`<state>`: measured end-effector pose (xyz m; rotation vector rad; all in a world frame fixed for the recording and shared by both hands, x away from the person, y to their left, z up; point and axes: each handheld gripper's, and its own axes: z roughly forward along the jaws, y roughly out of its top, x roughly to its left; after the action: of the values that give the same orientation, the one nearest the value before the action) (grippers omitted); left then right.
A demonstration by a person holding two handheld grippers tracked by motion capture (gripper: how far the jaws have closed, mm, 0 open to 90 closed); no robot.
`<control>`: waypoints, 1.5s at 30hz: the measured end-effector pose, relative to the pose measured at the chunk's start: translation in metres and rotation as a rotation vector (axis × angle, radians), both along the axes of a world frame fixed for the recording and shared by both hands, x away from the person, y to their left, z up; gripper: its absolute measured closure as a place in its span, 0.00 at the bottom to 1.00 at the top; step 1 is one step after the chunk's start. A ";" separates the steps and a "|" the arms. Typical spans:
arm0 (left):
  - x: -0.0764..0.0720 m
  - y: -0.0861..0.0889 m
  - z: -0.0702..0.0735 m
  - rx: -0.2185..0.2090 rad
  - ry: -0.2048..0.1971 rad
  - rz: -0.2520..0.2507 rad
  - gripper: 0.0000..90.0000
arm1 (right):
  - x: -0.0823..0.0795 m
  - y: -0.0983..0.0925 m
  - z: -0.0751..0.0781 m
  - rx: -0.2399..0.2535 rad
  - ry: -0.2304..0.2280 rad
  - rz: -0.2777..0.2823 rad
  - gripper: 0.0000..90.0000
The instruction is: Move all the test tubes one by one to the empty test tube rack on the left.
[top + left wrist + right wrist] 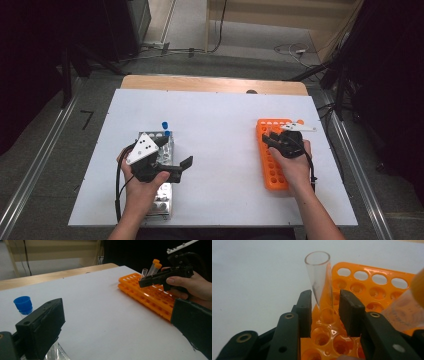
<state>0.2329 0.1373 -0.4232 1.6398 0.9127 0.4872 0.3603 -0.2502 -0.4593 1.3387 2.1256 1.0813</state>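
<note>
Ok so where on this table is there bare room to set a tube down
The widest bare patch of the white table lies between the metal rack on the left and the orange tube rack on the right. The far strip behind both racks is also free. It is crowded over each rack, where a hand-held gripper sits.

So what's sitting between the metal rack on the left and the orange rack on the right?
Nothing: in the high view, bare white table lies between the metal rack and the orange rack.

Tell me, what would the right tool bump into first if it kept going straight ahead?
Probably the clear open tube standing in the orange rack. It is already between the right tool jaws, with a small gap visible on one side.
</note>
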 end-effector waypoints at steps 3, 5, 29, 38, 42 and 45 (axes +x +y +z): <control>0.000 -0.001 0.000 0.007 0.001 -0.003 0.00 | 0.002 0.006 -0.001 -0.056 0.008 -0.011 0.74; 0.000 -0.002 -0.001 0.007 0.002 -0.002 0.00 | 0.003 0.007 -0.001 -0.070 0.008 -0.017 0.80; -0.004 -0.015 0.004 0.015 -0.013 -0.043 0.00 | -0.037 0.009 0.026 0.102 -0.185 0.101 0.82; -0.006 -0.023 0.006 0.024 -0.018 -0.076 0.03 | -0.059 0.036 0.029 0.124 -0.163 0.255 0.82; -0.007 -0.029 0.007 0.022 -0.023 -0.086 0.08 | -0.069 0.048 0.028 0.122 -0.155 0.315 0.82; -0.008 -0.034 0.008 0.024 -0.021 -0.092 0.16 | -0.076 0.056 0.027 0.121 -0.149 0.355 0.82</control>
<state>0.2246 0.1036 -0.4149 1.6876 0.8149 0.4533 0.2840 -0.1938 -0.4323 0.9128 2.2663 1.4197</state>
